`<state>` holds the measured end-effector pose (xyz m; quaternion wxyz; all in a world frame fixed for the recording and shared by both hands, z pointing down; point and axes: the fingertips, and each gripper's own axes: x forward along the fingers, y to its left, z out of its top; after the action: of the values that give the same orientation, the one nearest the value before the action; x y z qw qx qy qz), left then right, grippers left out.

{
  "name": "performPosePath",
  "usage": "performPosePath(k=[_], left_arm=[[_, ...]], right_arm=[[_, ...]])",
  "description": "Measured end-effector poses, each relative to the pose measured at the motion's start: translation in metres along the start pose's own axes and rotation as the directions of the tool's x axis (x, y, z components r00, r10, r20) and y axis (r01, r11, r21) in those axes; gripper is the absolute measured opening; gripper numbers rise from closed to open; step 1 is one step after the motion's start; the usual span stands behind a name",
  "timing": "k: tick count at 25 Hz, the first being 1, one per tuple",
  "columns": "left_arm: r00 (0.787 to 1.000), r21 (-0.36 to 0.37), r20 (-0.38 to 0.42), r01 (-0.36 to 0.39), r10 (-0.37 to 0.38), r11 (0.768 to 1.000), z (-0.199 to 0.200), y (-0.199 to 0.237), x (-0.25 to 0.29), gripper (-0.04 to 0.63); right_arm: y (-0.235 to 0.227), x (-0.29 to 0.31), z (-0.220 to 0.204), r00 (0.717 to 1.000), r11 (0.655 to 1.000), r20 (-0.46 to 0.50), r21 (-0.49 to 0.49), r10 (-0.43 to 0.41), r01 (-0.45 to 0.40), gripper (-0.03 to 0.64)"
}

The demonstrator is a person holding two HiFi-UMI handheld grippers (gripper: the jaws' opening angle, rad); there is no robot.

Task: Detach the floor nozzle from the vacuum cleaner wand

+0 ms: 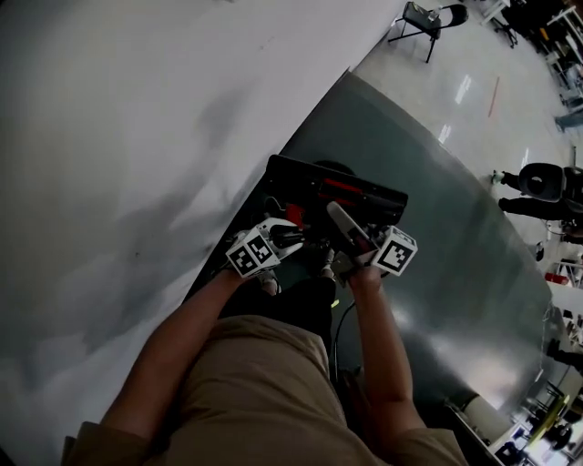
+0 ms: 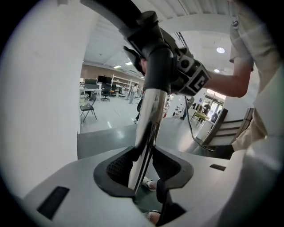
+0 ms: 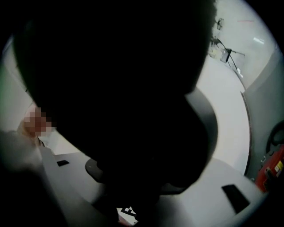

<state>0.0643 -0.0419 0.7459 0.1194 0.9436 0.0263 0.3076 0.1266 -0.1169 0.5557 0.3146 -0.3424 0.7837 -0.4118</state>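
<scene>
1. Plainly, the left tool (image 2: 144,170) is closed on the shiny wand (image 2: 148,124), with a dark ribbed pad against each side of the tube
2. Above those pads the wand runs into a black joint (image 2: 155,48), with a marker cube just beside it
3. The right tool (image 3: 148,155) has its jaws set wide, clasped around a big dark part that fills the gap between them and blocks most of the right gripper view
4. In the head view the floor nozzle (image 1: 337,189), black with a red strip, sits just beyond both tools over the dark grey mat (image 1: 437,273), meeting the far end of the wand
5. The person's tan trousers (image 1: 255,382) fill the bottom of that view, and a folding chair (image 1: 421,20) stands well apart on the pale floor
</scene>
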Motion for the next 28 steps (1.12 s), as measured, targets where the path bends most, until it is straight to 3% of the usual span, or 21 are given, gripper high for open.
performPosePath(k=[2, 4, 8, 10, 12, 17, 22, 25, 27, 28], left_arm=[[1.0, 0.009, -0.018, 0.013, -0.013, 1.0, 0.002, -0.011, -0.003, 0.137], [1.0, -0.012, -0.021, -0.006, 0.006, 1.0, -0.002, -0.012, -0.005, 0.133], [0.999, 0.015, -0.035, -0.027, 0.028, 1.0, -0.004, -0.006, -0.003, 0.135], [1.0, 0.042, 0.003, 0.016, -0.016, 0.999, 0.007, -0.006, -0.001, 0.14], [0.998, 0.063, 0.033, 0.053, -0.055, 0.997, 0.019, -0.006, 0.006, 0.186], [0.999, 0.081, 0.043, 0.03, -0.033, 0.996, 0.02, -0.009, 0.014, 0.153], [0.999, 0.076, -0.019, 0.035, -0.034, 0.996, 0.017, -0.021, 0.013, 0.15], [0.999, -0.005, 0.042, 0.006, -0.006, 1.0, 0.019, -0.006, 0.008, 0.16], [0.997, 0.003, 0.07, 0.037, -0.037, 0.999, 0.026, -0.002, 0.006, 0.172], [0.996, 0.027, 0.069, 0.051, -0.052, 0.998, 0.027, -0.003, 0.007, 0.17]], right_arm=[[0.0, 0.012, -0.003, 0.993, 0.996, -0.114, 0.081, 0.043, -0.034, 0.249], [0.003, 0.022, -0.004, 0.984, 0.987, -0.153, 0.143, 0.094, -0.072, 0.249], [0.002, 0.019, -0.005, 0.992, 0.988, -0.099, 0.135, 0.084, -0.07, 0.249], [0.003, 0.016, -0.003, 0.995, 0.993, -0.071, 0.098, 0.068, -0.061, 0.249], [0.001, 0.017, -0.004, 0.996, 0.995, -0.063, 0.085, 0.063, -0.057, 0.249], [-0.005, 0.008, -0.007, 0.999, 0.996, -0.051, 0.094, 0.008, -0.004, 0.249], [0.008, 0.019, -0.016, 0.968, 0.981, -0.19, 0.138, 0.165, -0.14, 0.249], [0.009, 0.013, -0.004, 0.995, 0.995, -0.058, 0.062, 0.079, -0.076, 0.249], [0.012, 0.003, 0.005, 0.999, 0.999, 0.01, 0.009, 0.047, -0.047, 0.249], [0.013, 0.003, 0.007, 0.998, 0.998, -0.005, 0.011, 0.057, -0.057, 0.249]])
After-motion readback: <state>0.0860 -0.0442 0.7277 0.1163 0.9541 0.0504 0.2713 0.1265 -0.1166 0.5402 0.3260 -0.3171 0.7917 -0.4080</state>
